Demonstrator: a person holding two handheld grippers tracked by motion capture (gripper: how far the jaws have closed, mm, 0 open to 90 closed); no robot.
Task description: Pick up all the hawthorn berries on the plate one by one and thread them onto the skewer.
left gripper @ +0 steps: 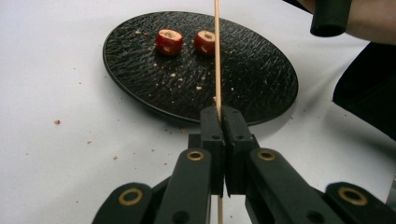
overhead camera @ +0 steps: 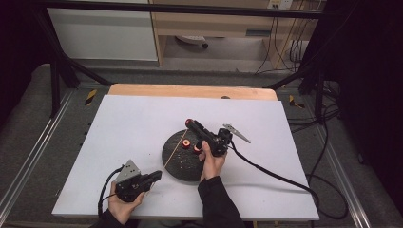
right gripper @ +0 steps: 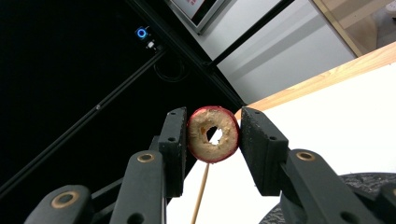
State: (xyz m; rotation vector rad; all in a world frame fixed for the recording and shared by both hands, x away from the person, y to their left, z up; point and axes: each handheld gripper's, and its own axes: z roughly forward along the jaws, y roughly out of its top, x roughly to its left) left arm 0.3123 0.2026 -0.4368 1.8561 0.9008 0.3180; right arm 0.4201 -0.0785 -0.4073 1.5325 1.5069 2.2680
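A white sheet (overhead camera: 142, 142) covers the bench (overhead camera: 190, 90), whose bare wooden edge shows along the far side. Grey carpet (overhead camera: 28, 118) lies around the bench, with metal rails (overhead camera: 33, 156) along both sides. A black frame (overhead camera: 62, 61) stands beyond it. Behind the frame are a white panel (overhead camera: 102, 35) and a light wooden cabinet (overhead camera: 214, 23), with cables (overhead camera: 285, 47) hanging to its right. The room's edges are dark.

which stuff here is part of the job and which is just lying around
In the job:
- wooden skewer, clamped in the left tongs
- cored red fruit piece, gripped by the right tongs
- two more fruit pieces
- black plate

Lying about:
- crumbs on the white table
- floor cables
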